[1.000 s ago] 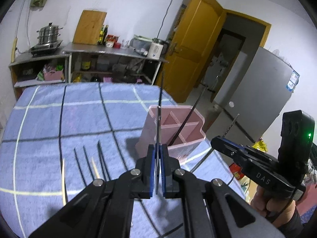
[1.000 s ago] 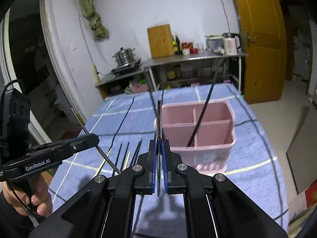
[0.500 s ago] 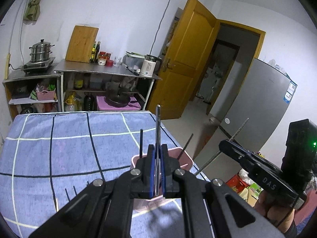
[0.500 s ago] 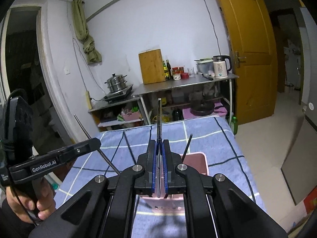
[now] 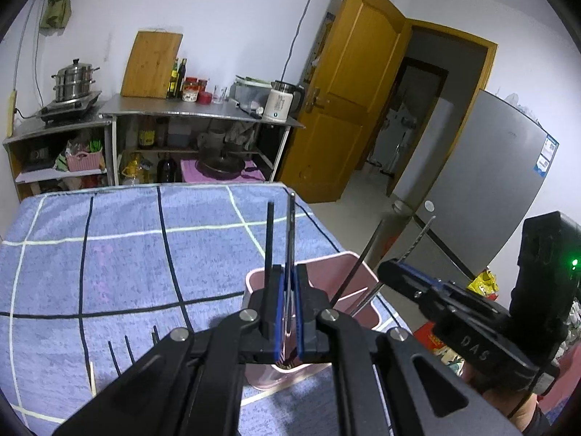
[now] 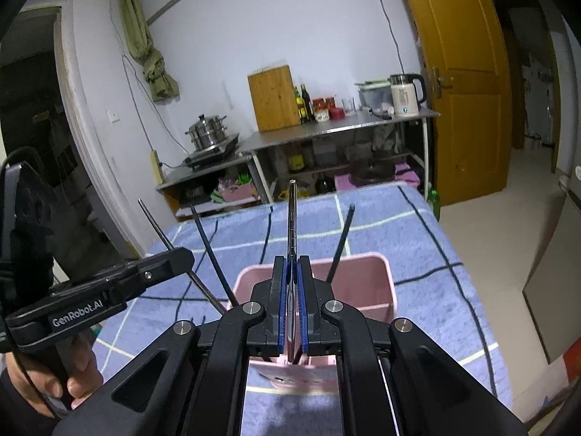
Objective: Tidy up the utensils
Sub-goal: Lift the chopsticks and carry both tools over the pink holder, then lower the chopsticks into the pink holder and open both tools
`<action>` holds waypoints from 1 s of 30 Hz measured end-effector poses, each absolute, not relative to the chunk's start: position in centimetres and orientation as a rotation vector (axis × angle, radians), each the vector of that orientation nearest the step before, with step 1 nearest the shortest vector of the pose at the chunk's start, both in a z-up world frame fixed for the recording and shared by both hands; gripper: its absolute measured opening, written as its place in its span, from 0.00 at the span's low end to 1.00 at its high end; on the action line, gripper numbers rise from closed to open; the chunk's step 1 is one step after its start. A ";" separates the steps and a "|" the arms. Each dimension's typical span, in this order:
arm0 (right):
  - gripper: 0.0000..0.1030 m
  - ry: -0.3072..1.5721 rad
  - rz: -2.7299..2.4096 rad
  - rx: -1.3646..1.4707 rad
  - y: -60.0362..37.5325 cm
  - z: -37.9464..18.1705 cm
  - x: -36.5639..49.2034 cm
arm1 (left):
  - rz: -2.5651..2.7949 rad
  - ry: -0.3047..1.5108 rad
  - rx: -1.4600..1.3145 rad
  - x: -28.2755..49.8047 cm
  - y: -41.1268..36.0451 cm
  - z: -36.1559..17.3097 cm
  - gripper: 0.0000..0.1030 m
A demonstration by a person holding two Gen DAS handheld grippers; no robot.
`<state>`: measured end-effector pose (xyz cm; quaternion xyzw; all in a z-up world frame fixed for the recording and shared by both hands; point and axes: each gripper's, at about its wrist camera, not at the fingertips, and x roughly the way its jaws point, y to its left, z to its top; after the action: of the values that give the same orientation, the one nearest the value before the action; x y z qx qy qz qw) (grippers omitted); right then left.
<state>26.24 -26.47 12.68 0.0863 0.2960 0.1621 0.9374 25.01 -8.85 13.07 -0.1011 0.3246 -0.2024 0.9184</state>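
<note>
Both tongs are clamped on metal chopsticks: the left tongs (image 5: pixel 288 312) pinch one chopstick (image 5: pixel 290 232) at frame centre, the right tongs (image 6: pixel 290 305) another (image 6: pixel 291 218). Each stands upright over the pink holder (image 6: pixel 366 272), low in the frame on the blue checked bench (image 5: pixel 109 247). This looks like the drop-in step. Next, lower each tip into a compartment, then part the tongs. More chopsticks (image 5: pixel 120 352) lie at lower left.
</note>
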 end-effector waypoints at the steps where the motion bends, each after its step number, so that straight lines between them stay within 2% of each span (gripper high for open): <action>1: 0.05 0.613 0.331 0.178 -26.4 12.2 26.3 | -0.417 0.674 -0.206 25.1 -8.9 12.7 0.06; 15: 0.05 0.727 0.325 0.178 -26.7 7.4 27.4 | -0.403 0.746 -0.173 25.4 -9.9 9.8 0.06; 24: 0.06 0.773 0.323 0.164 -26.5 6.4 27.5 | -0.394 0.776 -0.175 25.5 -9.6 8.5 0.06; 27: 0.10 0.770 0.315 0.163 -26.5 6.5 27.2 | -0.395 0.775 -0.178 25.3 -9.6 8.5 0.06; 30: 0.20 0.759 0.312 0.169 -26.8 6.9 26.7 | -0.400 0.772 -0.186 25.2 -9.4 8.6 0.08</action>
<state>26.73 -26.79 6.89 0.0821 0.3684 0.1513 0.9136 25.16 -9.44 8.64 -0.0898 0.3735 -0.1934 0.9028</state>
